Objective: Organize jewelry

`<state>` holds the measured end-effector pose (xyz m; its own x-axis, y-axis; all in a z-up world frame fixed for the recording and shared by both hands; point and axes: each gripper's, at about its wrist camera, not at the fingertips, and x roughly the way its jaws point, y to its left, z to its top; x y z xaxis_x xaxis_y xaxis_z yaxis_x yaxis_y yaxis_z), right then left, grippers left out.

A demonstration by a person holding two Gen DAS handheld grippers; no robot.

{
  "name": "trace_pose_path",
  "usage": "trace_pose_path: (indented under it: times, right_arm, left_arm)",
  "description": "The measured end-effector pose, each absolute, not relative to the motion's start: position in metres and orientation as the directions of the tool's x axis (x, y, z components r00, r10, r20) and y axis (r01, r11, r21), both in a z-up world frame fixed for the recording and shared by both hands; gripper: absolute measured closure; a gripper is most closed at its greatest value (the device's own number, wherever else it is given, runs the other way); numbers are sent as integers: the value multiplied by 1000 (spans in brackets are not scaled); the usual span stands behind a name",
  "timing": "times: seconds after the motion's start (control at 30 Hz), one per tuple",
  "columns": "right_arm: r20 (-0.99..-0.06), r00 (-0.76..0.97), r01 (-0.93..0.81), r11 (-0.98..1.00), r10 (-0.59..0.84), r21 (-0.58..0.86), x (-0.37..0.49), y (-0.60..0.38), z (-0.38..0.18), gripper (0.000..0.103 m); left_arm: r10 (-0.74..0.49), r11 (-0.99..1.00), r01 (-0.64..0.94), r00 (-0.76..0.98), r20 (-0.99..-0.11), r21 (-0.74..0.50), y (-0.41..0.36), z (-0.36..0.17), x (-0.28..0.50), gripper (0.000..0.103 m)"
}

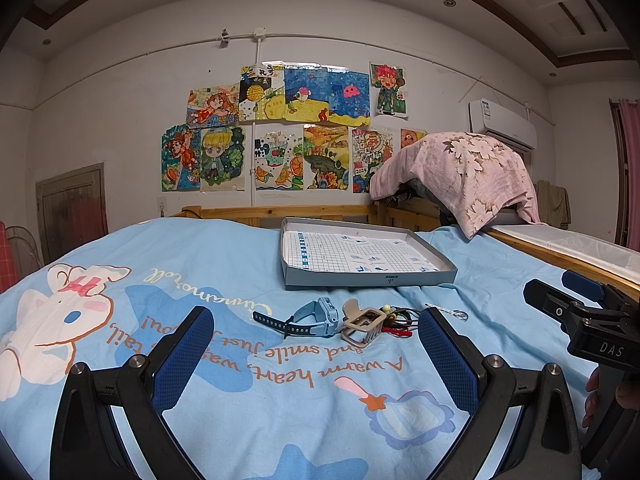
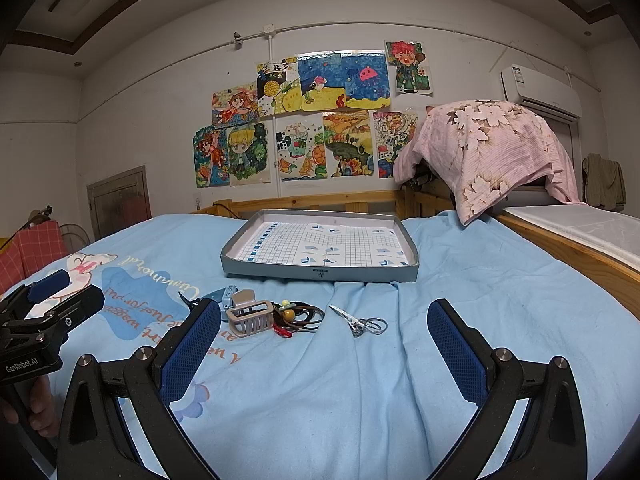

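Observation:
A small pile lies on the blue bedspread: a blue watch [image 1: 310,318], a beige hair claw [image 1: 360,324] [image 2: 250,314], dark hair ties with a red piece [image 1: 396,320] [image 2: 298,318], and a silver clip [image 2: 362,322] [image 1: 450,312] to their right. A grey shallow tray [image 1: 372,278] [image 2: 320,274] with grid paper sits behind them. My left gripper [image 1: 316,344] is open and empty, just short of the pile. My right gripper [image 2: 324,340] is open and empty, near the silver clip.
A wooden bed rail [image 2: 304,200] runs behind the tray. A pink floral cloth [image 2: 488,148] covers a heap at the back right. A second bed edge [image 2: 580,256] lies to the right. Drawings hang on the wall.

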<state>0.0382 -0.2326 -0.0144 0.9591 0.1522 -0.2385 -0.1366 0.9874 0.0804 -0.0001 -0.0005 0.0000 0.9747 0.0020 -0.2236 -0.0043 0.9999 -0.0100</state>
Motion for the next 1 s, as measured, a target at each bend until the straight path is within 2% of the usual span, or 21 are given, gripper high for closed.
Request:
trace_pose_path:
  times: [0.47,1.0]
  right_arm:
    - [-249,957,-135,988,150,77,40,-232,-19,1]
    - [-288,933,-203,976,218,82,64,-220,-10,1]
  left_arm:
    - [4,999,-13,971,-238,-36,4,-1,2,0]
    - [-10,988,-49,922,-386,-144,36,-2,49,0]
